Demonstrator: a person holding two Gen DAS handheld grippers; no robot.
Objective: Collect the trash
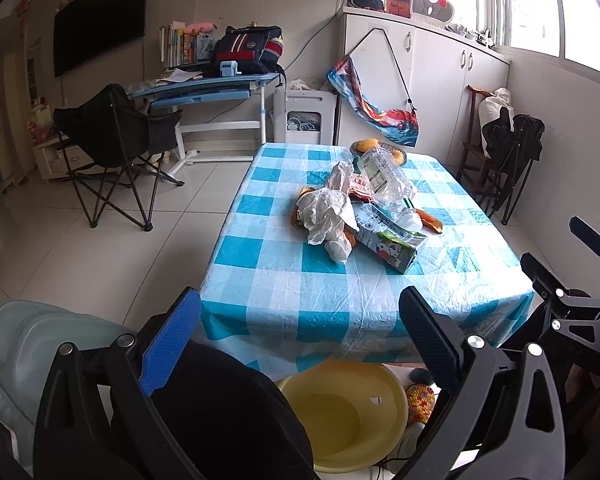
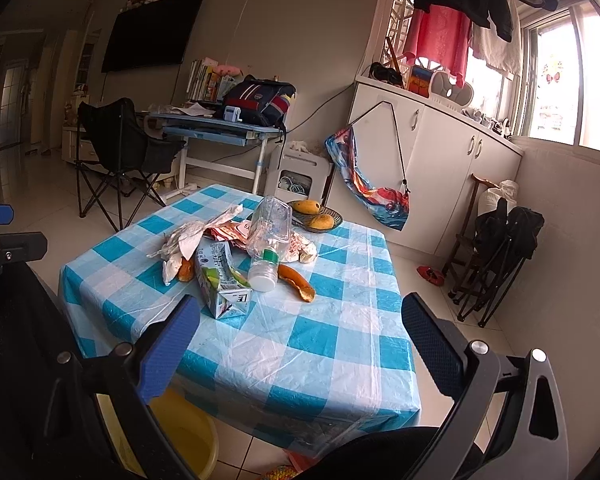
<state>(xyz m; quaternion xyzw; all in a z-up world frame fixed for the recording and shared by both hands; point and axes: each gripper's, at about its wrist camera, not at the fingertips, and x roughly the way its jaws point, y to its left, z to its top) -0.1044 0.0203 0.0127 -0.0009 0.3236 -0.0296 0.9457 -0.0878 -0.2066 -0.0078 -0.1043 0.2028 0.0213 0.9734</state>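
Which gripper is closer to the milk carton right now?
Right, by a little. The right gripper hovers open at the table's near edge, the milk carton just ahead-left of its jaws. The left gripper, also open, sits farther back, off the table.

Ahead of both claws stands a table (image 1: 300, 312) under a blue-and-white checked plastic cloth. On it, well beyond the fingertips, lies a heap: crumpled tissues (image 1: 328, 216), milk carton (image 2: 220, 284), clear plastic bottle (image 2: 270, 236), orange peel (image 2: 298, 282), and farthest off, a bowl of mangoes (image 2: 316, 216).
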